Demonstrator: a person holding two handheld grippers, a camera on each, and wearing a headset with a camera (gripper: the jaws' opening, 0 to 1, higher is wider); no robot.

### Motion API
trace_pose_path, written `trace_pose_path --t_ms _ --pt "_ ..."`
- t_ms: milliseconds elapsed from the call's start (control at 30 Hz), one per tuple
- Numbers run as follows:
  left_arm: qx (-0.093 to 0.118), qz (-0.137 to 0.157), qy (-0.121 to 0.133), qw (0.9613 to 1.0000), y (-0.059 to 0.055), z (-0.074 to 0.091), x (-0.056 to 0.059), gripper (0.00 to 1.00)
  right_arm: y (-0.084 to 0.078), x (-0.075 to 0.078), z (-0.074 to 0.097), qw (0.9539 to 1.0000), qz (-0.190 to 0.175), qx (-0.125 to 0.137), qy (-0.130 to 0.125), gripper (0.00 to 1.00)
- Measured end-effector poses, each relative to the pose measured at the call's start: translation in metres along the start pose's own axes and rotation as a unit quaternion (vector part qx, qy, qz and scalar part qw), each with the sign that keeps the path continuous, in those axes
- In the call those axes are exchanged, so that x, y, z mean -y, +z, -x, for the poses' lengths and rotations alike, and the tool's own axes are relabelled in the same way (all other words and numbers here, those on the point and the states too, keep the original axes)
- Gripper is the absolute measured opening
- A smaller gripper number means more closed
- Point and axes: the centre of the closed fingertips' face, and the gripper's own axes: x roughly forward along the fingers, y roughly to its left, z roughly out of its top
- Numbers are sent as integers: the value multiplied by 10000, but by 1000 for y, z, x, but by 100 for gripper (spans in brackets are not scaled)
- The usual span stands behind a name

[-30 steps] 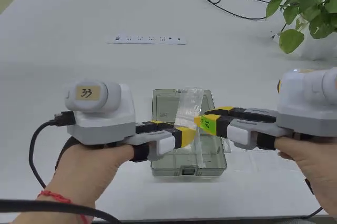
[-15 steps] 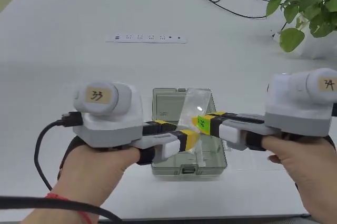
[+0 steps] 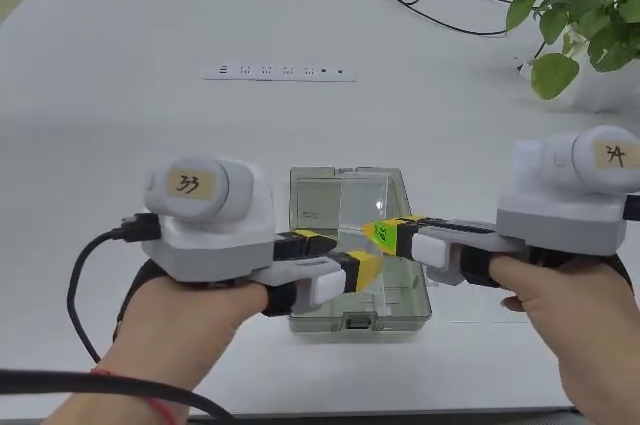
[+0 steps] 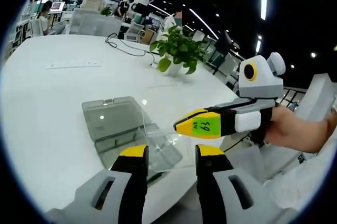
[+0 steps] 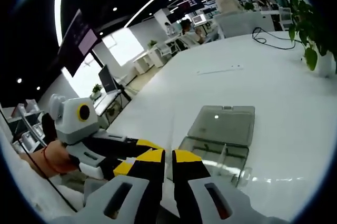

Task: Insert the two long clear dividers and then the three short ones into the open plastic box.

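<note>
While right gripper pinches the clear divider over the box, left gripper gapes.

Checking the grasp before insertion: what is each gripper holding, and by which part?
The right gripper pinches a clear divider by one edge, above the open plastic box. The left gripper is open, holding nothing.
</note>
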Motion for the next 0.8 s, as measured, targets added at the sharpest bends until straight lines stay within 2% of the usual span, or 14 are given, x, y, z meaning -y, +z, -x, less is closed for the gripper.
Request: trace_pose_path --t_ms 267,500,533,800 --pt "-1 -217 -86 9997 -4 6 -4 40 7 2 3 10000 -74 32 -40 7" --pt "-19 -528 -120 9985 -8 14 -12 46 10 2 0 9999 -102 -79 -61 7" --pt "-37 -573 -137 9983 -9 15 -13 47 10 7 0 9999 -107 -108 -77 7" --pt "-103 -1049 -202 9942 -15 23 -25 64 10 11 -5 9990 -215 -346 -174 7"
